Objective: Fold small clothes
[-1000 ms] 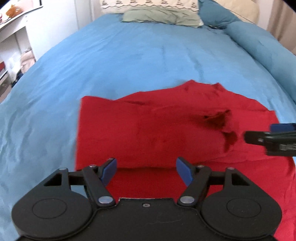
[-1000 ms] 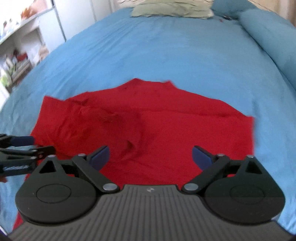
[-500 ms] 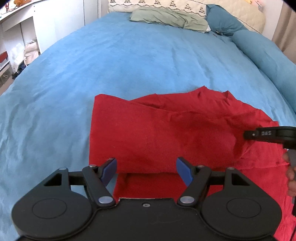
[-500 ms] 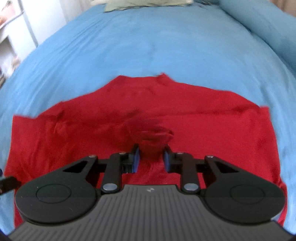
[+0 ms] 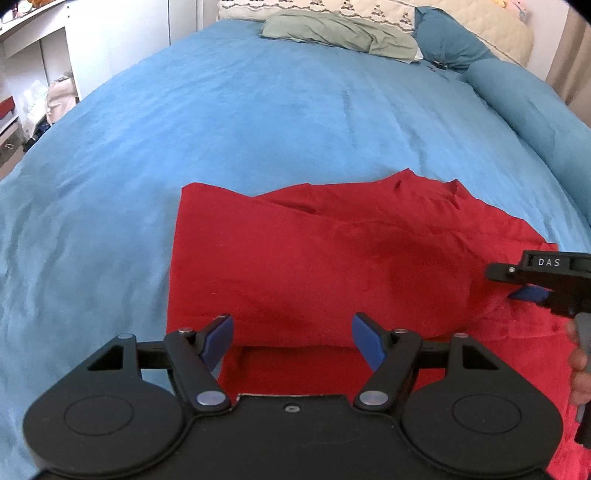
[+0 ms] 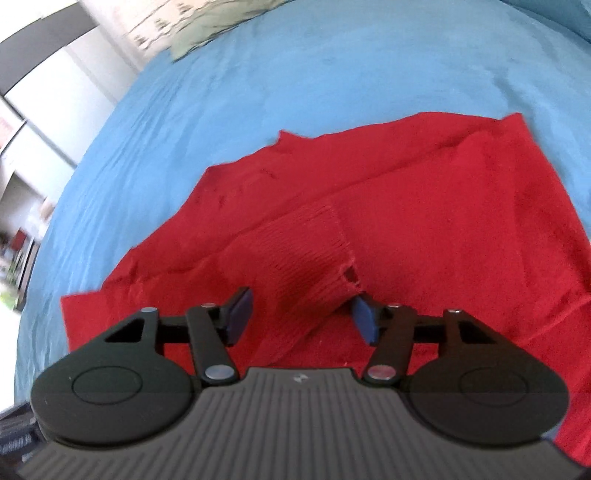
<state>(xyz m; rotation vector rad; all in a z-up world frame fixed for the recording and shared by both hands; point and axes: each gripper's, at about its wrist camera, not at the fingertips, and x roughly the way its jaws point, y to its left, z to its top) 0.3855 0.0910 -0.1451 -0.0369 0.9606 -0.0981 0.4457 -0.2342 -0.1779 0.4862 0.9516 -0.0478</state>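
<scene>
A red knitted sweater [image 5: 332, 258] lies on the blue bedspread [image 5: 258, 110], with its left part folded over. My left gripper [image 5: 291, 341] is open and empty, at the near edge of the folded part. My right gripper [image 6: 301, 317] is open, its jaws either side of the sleeve's ribbed cuff [image 6: 306, 258], which lies across the sweater [image 6: 443, 206]. The right gripper also shows in the left wrist view [image 5: 528, 291], at the right edge over the sweater.
Pillows [image 5: 340, 29] and a blue bolster [image 5: 528, 99] lie at the far end of the bed. White shelves [image 5: 33, 74] stand off the bed's left side. Blue bedspread [image 6: 295, 74] stretches beyond the sweater.
My right gripper shut on the sleeve half a second ago and has now opened, leaving the cuff lying across the sweater. My left gripper stayed open and drew back slightly.
</scene>
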